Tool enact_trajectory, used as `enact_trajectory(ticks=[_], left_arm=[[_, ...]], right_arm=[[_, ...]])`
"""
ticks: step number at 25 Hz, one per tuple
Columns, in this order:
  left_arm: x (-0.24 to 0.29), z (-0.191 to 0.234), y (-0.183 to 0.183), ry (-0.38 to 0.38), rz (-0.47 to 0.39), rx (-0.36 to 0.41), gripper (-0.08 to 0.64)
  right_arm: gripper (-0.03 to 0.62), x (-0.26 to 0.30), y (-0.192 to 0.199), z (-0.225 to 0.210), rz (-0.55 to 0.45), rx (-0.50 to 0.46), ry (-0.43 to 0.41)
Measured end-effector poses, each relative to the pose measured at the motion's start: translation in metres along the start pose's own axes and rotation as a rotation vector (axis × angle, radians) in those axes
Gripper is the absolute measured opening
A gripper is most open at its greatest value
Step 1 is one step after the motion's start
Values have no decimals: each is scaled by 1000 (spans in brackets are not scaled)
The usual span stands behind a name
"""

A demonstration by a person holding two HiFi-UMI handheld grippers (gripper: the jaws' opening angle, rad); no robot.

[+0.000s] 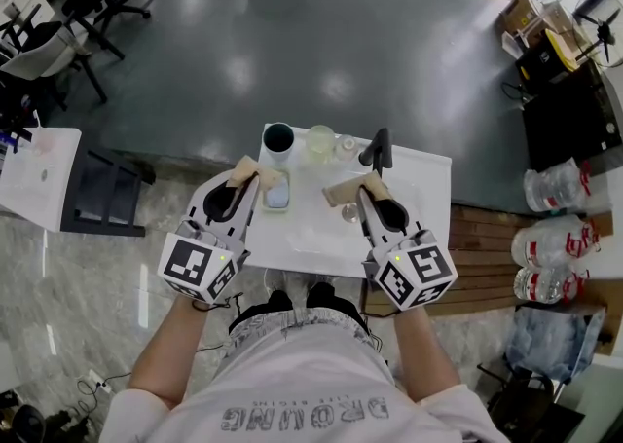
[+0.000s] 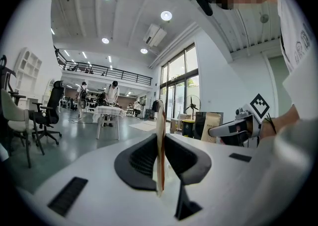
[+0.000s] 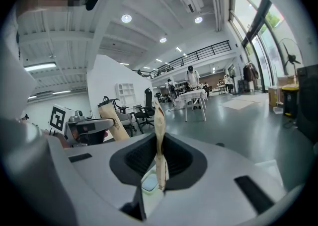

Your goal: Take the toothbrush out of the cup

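Both grippers are pinched shut with nothing in them. The left gripper (image 1: 243,171) and the right gripper (image 1: 348,190) hang over the small white table (image 1: 428,178). A dark cup (image 1: 278,138) and a pale cup (image 1: 320,142) stand at its far edge. A thin black thing (image 1: 378,149) beside them may be the toothbrush; I cannot tell. Open grey floor (image 1: 292,32) lies past the table.
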State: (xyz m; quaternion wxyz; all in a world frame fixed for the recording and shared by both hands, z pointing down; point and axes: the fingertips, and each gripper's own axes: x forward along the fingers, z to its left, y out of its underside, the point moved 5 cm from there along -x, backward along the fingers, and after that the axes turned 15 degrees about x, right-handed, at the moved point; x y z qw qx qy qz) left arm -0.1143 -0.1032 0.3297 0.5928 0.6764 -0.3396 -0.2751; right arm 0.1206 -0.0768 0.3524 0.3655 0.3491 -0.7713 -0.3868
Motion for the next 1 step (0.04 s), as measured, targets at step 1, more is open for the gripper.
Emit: enact_trajectory(ticks=[1], left_arm=[[0, 0, 0, 0, -1, 0, 61]], right_arm=[[52, 0, 0, 0, 0, 0, 0]])
